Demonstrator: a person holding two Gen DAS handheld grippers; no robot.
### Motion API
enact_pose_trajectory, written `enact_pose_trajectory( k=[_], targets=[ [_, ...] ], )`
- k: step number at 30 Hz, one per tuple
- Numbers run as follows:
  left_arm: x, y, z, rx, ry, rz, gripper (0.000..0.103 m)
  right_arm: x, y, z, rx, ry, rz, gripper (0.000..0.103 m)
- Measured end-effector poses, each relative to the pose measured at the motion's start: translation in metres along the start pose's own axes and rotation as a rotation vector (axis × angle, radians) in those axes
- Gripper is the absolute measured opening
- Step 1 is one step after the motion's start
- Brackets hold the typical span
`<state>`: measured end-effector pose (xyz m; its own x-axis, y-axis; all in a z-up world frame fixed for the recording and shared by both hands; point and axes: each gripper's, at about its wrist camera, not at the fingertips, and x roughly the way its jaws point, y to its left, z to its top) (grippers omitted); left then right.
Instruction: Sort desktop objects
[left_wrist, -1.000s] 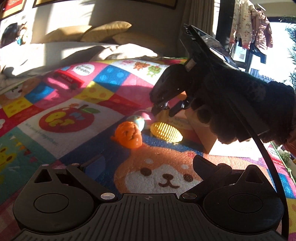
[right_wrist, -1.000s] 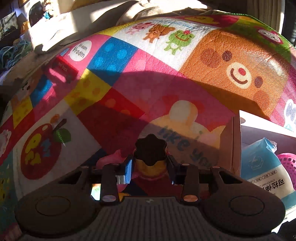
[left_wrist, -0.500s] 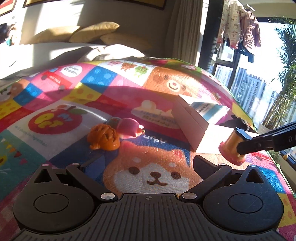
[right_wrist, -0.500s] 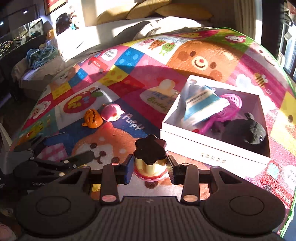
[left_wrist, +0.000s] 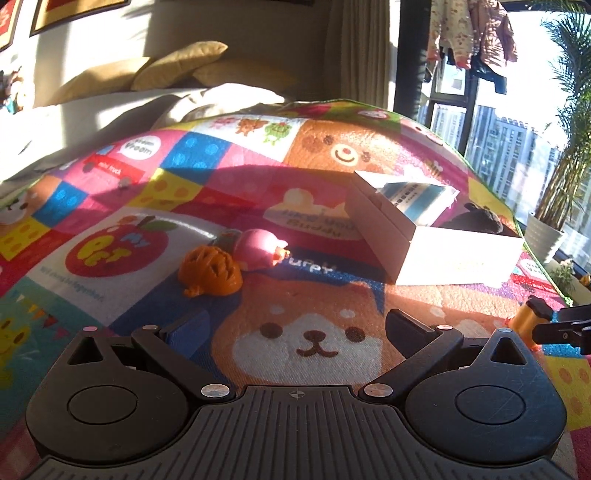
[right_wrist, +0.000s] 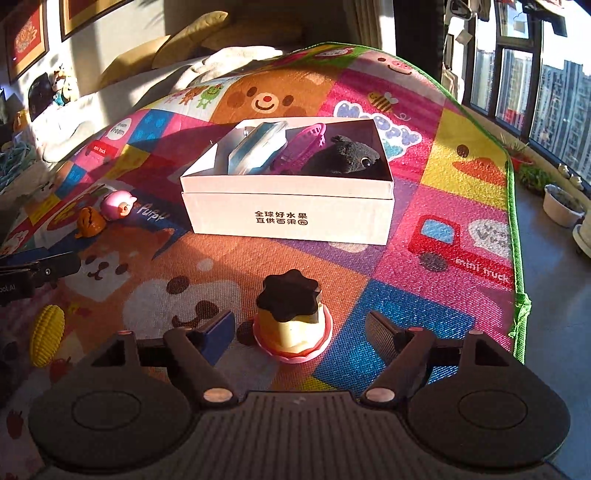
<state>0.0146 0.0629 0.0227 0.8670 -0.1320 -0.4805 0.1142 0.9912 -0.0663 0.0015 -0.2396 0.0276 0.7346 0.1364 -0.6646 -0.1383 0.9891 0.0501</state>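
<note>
Left hand-held gripper (left_wrist: 295, 325): fingers spread wide, nothing between them, hovering low over the play mat (left_wrist: 155, 199) above the printed dog face. Ahead on the mat, an orange toy (left_wrist: 210, 271) and a pink toy (left_wrist: 258, 249) lie touching or nearly so. The white box (left_wrist: 384, 236) sits further right, with a blue packet (left_wrist: 417, 194) and a dark plush (left_wrist: 480, 218) showing over its rim. At the far right edge, part of the other tool shows beside something gold, too cropped to read the grip. Right wrist view: right hand-held gripper (right_wrist: 299, 326) also spread, both fingers clear of the cake toy (right_wrist: 291, 314), which stands upright on the mat between them: dark scalloped top, cream body, pink base. It is near the box front, not in it. The box holds the packet, a pink basket (right_wrist: 306, 142) and the plush. A yellow corn-like toy (right_wrist: 46, 338) lies at far left on the mat, well apart from the rest. Judgement: the cake looks set down short of the box, so the sort is unfinished, with four loose toys still out. Risks: closing on the cake's rounded cream body off-centre could tip it on the soft mat. The crowded box leaves little free floor, so a drop may land on the plush and roll. Hard sun glare and deep shadow could mislead aim at the small toys.
</note>
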Motion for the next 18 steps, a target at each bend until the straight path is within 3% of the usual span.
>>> enact_pose_trajectory(
  k=[3,7,10,13,14,15,18],
  targets=[
    [0.015,0.004,0.02,0.102,0.002,0.142,0.103,0.0,0.007,-0.008,-0.012,-0.028,-0.006,0.084],
    [0.055,0.027,0.039,0.08,0.111,0.165,0.1,0.003,0.012,-0.018,0.007,-0.059,-0.001,0.09],
    [0.077,0.035,0.04,0.073,0.163,0.166,0.082,0.009,0.014,-0.025,0.028,-0.046,-0.01,0.092],
    [0.088,0.037,0.036,0.069,0.179,0.164,0.08,0.009,0.009,-0.025,0.065,-0.059,-0.006,0.1],
    [0.09,0.037,0.036,0.067,0.182,0.163,0.078,0.012,0.005,-0.024,0.084,-0.049,0.004,0.1],
    [0.091,0.037,0.036,0.06,0.184,0.158,0.066,0.014,0.003,-0.024,0.1,-0.038,0.01,0.1],
    [0.087,0.036,0.037,0.046,0.174,0.149,0.063,0.016,-0.003,-0.023,0.139,-0.03,0.026,0.103]
  ],
)
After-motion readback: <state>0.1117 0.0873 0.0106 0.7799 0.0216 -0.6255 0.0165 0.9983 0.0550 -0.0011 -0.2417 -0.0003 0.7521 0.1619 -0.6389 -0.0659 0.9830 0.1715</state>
